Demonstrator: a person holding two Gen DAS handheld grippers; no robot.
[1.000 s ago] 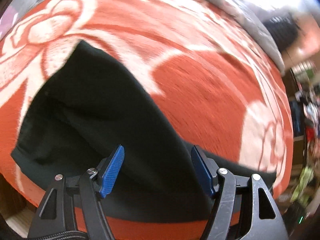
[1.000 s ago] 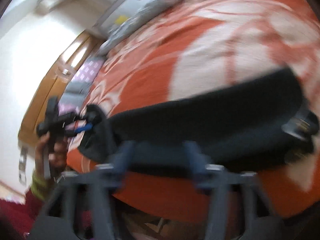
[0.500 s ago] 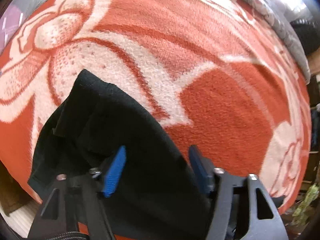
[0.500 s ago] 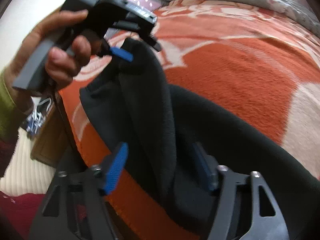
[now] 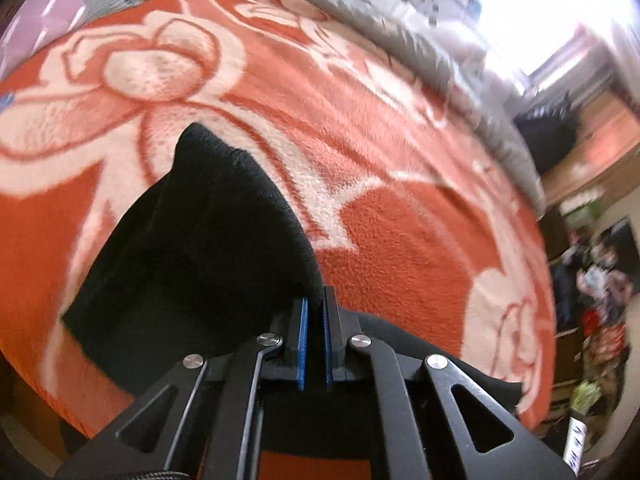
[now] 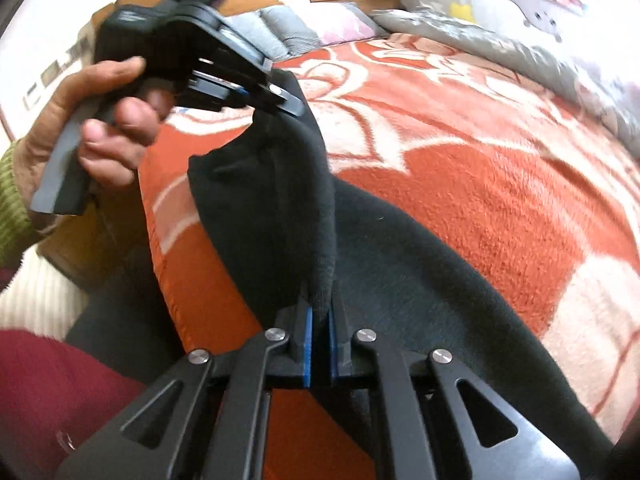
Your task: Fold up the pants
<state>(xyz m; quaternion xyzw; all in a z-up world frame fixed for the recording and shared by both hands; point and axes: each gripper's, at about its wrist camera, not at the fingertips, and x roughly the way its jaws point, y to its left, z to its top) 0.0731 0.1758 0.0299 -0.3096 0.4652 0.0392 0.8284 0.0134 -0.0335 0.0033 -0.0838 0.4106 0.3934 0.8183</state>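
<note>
Black pants (image 5: 208,264) spread on orange flowered blanket (image 5: 400,240), one edge lifted off it. Left gripper (image 5: 314,304) clamped on pants edge, jaws just closed onto fabric. Right gripper (image 6: 320,304) likewise just closed, fold of pants pinched between blue pads (image 6: 307,336).

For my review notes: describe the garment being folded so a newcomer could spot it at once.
Start at the orange blanket with cream flowers covering the bed. The black pants lie along its near edge, one end pinched up by the left gripper and right gripper. They are the only dark, unpatterned cloth there.
</note>
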